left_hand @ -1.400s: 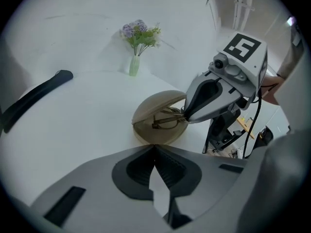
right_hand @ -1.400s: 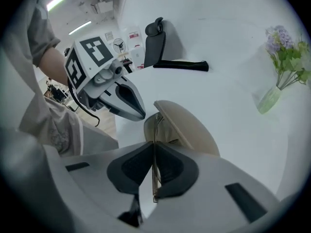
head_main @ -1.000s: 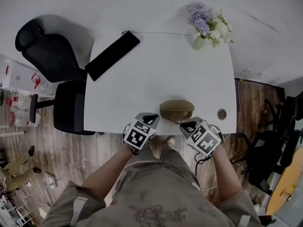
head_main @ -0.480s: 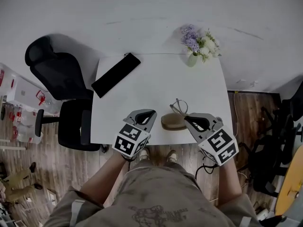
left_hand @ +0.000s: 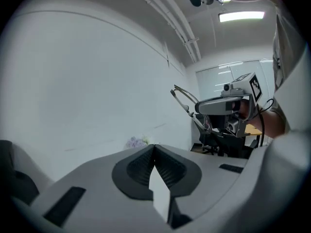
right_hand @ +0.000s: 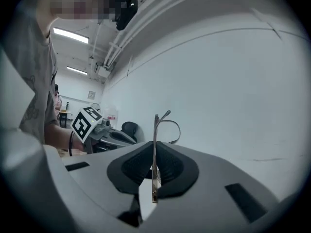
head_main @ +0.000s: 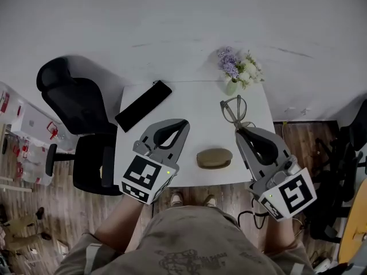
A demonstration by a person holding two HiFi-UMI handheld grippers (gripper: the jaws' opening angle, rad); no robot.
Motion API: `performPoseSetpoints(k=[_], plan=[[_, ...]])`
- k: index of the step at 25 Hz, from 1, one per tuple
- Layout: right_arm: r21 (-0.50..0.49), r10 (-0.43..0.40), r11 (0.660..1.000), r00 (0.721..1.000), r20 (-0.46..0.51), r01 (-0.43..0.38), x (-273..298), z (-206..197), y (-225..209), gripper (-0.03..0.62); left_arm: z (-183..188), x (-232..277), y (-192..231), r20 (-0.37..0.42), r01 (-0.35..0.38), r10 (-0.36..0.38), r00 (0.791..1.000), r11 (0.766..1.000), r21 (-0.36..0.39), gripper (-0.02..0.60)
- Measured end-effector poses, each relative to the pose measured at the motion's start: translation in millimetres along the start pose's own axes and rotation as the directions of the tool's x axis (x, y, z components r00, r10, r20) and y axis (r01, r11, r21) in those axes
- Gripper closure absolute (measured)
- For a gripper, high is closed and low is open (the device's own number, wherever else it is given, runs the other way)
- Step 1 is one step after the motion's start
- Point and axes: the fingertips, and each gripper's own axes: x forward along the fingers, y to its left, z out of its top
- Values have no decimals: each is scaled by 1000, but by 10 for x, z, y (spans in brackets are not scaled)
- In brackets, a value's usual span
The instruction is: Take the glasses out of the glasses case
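My right hand-held gripper (head_main: 239, 129) is clenched on the thin wire-framed glasses (head_main: 232, 110). In the right gripper view (right_hand: 154, 147) one temple of the glasses (right_hand: 155, 125) stands upright between the two dark pads, pinched along its length, and the rest of the frame sticks out beyond the tips. The glasses are in the air, above the far right part of the white surface (head_main: 189, 105), and they touch nothing but the pads.

My left hand-held gripper (head_main: 183, 124) is empty. In the left gripper view (left_hand: 154, 147) its jaws are pressed together and nothing is between them. It hangs above the near left part of the surface.

The tan oval glasses case (head_main: 214, 158) lies on the surface near its near edge, between the two hand-held grippers in the head view, and neither one touches it. From above its lid looks closed.
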Motion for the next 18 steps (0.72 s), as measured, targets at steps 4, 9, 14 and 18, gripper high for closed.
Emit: performPoseSetpoints(k=[4, 9, 14, 18], plan=[[12, -81, 997, 993, 88, 80, -182, 224, -119, 553, 343, -153, -14, 75, -11, 9, 997, 999, 38, 566], [27, -144, 990, 984, 106, 142, -389, 181, -234, 552, 451, -235, -71, 101, -27, 20, 995, 997, 68, 566], [4, -157, 988, 987, 34, 157, -421, -81, -254, 553, 332, -179, -124, 78, -7, 4, 997, 999, 38, 566], [28, -143, 989, 989, -30, 144, -422, -326, -222, 553, 133, -85, -177, 40, 8, -10, 999, 998, 61, 566]])
